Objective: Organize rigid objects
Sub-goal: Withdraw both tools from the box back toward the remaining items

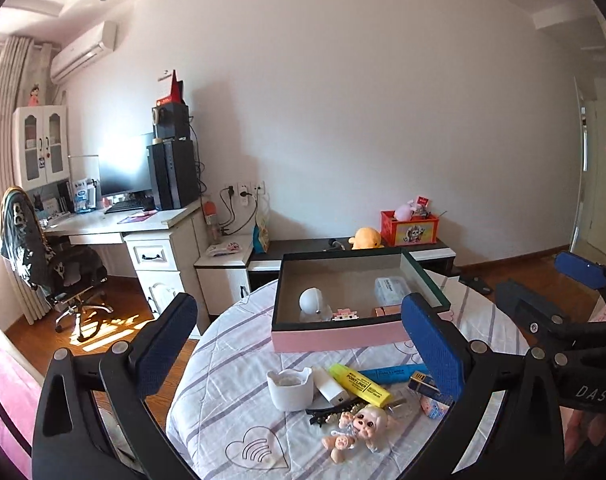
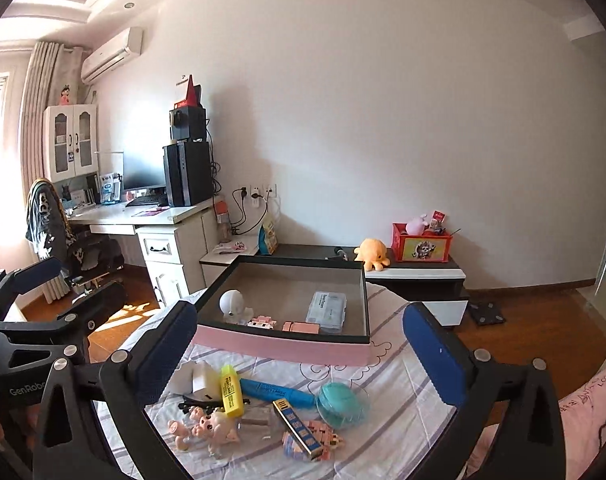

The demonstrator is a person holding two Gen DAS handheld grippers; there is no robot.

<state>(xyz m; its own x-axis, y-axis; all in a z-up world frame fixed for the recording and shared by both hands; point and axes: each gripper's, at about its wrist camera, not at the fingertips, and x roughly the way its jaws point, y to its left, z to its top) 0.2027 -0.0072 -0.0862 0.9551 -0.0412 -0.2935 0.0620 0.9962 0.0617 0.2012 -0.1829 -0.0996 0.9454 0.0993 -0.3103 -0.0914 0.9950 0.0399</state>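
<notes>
Right now I have both tongs spread wide with nothing between the pads. The left gripper (image 1: 301, 338) fills the lower part of its own frame, and the right gripper (image 2: 301, 346) does the same in its frame; each also shows at the edge of the other's view.

The pink box (image 1: 339, 338) with its dark rim sits at centre frame on the striped bedsheet (image 1: 223, 392). Inside it I see a white round figure (image 1: 311, 301) at the left, a clear plastic case (image 1: 391, 289) at the right, and a small pink block toy (image 1: 345, 314) against the near wall.

Below the box, in the lower middle of the frame, the loose pieces lie close together: a white cup (image 1: 290, 388), a yellow highlighter (image 1: 361, 384), a blue highlighter (image 1: 395, 373), a black hair clip (image 1: 331, 407) and a small doll (image 1: 361, 428). In the right view a teal round case (image 2: 337, 398) lies at lower centre-right.
</notes>
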